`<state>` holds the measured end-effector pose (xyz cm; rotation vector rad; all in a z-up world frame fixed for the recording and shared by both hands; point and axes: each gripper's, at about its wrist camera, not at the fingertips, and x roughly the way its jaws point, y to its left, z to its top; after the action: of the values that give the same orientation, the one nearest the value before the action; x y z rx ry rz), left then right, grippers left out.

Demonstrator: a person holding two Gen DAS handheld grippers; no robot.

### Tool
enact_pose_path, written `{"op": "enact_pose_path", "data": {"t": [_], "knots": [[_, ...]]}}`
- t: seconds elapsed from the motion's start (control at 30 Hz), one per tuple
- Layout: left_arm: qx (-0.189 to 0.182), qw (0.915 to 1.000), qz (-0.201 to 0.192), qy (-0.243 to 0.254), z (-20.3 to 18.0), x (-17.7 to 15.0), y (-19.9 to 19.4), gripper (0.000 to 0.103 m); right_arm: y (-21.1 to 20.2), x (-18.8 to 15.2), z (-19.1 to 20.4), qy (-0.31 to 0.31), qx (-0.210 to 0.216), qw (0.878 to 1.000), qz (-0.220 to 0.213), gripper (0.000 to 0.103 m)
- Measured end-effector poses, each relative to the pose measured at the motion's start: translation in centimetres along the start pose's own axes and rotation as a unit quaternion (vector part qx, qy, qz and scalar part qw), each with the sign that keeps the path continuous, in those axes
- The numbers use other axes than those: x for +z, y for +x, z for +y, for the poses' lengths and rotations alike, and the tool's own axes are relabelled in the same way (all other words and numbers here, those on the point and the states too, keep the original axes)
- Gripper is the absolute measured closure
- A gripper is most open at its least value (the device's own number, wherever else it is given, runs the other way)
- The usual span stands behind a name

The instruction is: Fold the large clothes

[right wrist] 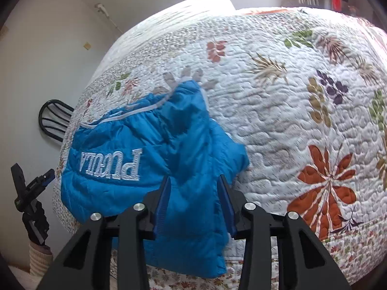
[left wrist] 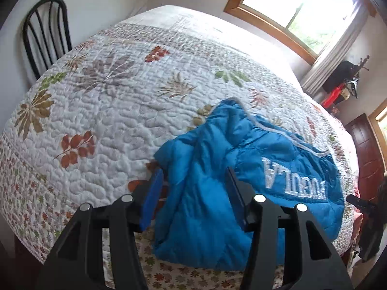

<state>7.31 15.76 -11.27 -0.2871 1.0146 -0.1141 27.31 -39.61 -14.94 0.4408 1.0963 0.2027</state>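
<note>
Blue quilted puffer jacket [left wrist: 241, 169] with white embroidered lettering and pale piping is spread on the white quilted, leaf-printed bedspread [left wrist: 108, 111], close to the near edge of the bed, with one lobe of fabric draped over that edge. Its long axis is judged to run roughly along the near edge, from one gripper's side to the other's, while the piped edge is turned toward the far side of the bed and the lettering is read upside down from both wrist views. The left black two-finger gripper with blue pads [left wrist: 193, 193] is held above the jacket's left end and is pointed steeply down at it; its jaws stand apart, nothing is pinched between them, and the fabric is seen through the gap, below the pads. The right black two-finger gripper with blue pads [right wrist: 193, 199] is held likewise over the right end, where a folded-in sleeve or side panel hangs toward the edge; its jaws are also parted and no cloth is clamped. Neither gripper is clearly nearer: each is placed over its own end, the garment lying ahead and below. In the right wrist view the left gripper is also seen [right wrist: 31, 181], off the bed's left corner, near a black metal chair [left wrist: 46, 33] by the wall.
</note>
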Motion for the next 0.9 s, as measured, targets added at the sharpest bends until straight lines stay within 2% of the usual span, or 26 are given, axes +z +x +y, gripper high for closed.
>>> {"op": "enact_pose_path", "data": {"t": [0.07,0.13,0.27,0.33,0.37,0.5,0.67,0.8,0.9], "knots": [[-0.030,0.9994,0.007,0.017,-2.1,0.0,0.3,0.051,1.0,0.7,1.9,-0.027,-0.008,1.000,0.006,0.065],[-0.043,0.9983,0.022,0.033,-3.8,-0.2,1.4,0.051,2.6,1.2,3.1,-0.036,-0.029,0.999,0.021,0.065],[-0.021,0.9954,0.061,0.071,-6.2,-1.5,4.6,0.051,5.9,1.2,3.0,-0.034,-0.068,0.996,0.055,0.066],[-0.011,0.9933,0.092,0.070,-5.9,-2.1,6.8,0.052,7.4,0.7,2.3,-0.029,-0.086,0.993,0.070,0.074],[-0.007,0.9923,0.099,0.074,-5.7,-2.5,7.8,0.051,8.1,0.4,2.1,-0.031,-0.085,0.993,0.074,0.074],[0.005,0.9918,0.083,0.097,-5.6,-3.1,8.6,0.050,9.3,0.0,1.4,-0.024,-0.076,0.994,0.075,0.075],[0.012,0.9923,0.090,0.085,-5.7,-2.6,8.5,0.050,8.2,0.3,1.1,-0.014,-0.060,0.995,0.075,0.075],[0.021,0.9949,0.082,0.055,-4.9,-2.4,5.8,0.050,3.7,-0.5,1.4,-0.027,-0.043,0.998,0.046,0.073],[0.038,0.9966,0.062,0.038,-3.9,-3.4,2.7,0.040,0.6,-1.7,1.8,-0.041,-0.051,0.997,0.037,0.071]]}}
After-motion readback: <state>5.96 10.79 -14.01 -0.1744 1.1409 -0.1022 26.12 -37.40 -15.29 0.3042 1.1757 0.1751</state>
